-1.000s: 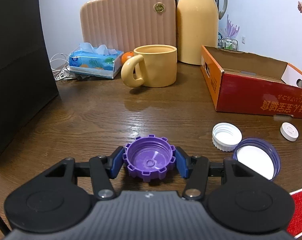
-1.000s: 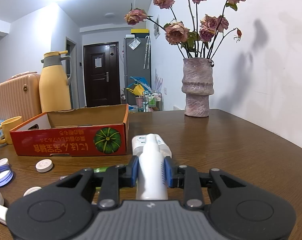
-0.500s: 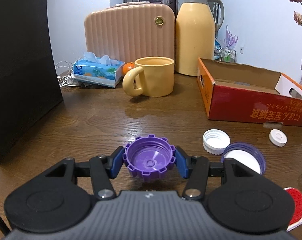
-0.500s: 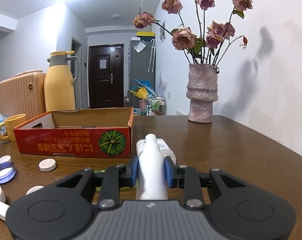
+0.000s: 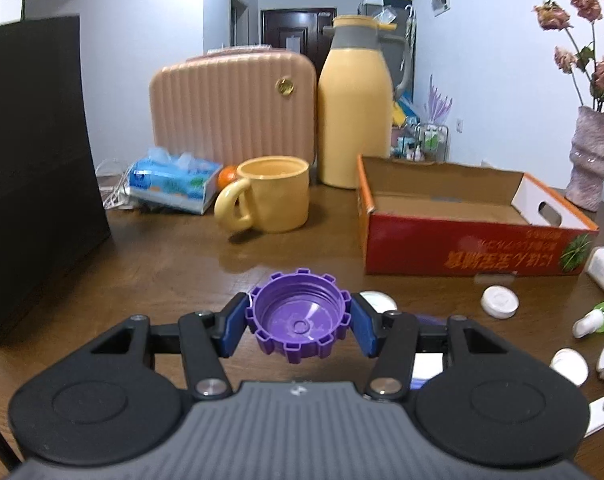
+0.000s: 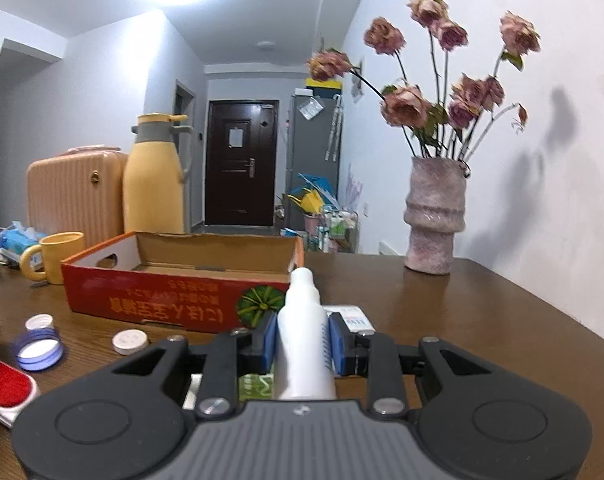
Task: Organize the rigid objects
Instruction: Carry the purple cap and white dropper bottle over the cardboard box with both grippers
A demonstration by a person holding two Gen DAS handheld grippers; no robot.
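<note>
Fig.: two-handed carry phase, both loads lifted, box not yet reached. L to R:

Left hand-held gripper (image 5: 298, 323): jaws part-open, blue pads clamped on opposite sides of the purple notched cap (image 5: 298, 322), open side up, held clear above the counter (image 5: 162, 272). Ahead & to the right sits the red cardboard box (image 5: 473, 254), open-topped; interior looks empty as far as visible. Yellow mug (image 5: 268, 194) stands left of the box, well apart from the cap.

Loose items on the counter in front of the box: small white cap (image 5: 499, 301), blue-rimmed lid (image 6: 38, 346), green dropper bottle (image 5: 599, 316).

Right hand-held gripper (image 6: 303, 340): jaws nearly closed, gripping a white bottle (image 6: 303, 336) by its body, nozzle pointing fwd, toward the box's near right corner.

Step in hand (judged): transport of cap + bottle toward the box. Next move calls for carrying each load over the near wall w/ enough height to clear the rim, lowering inside, then opening the jaws. One hand at a time probably avoids crowding.
</note>
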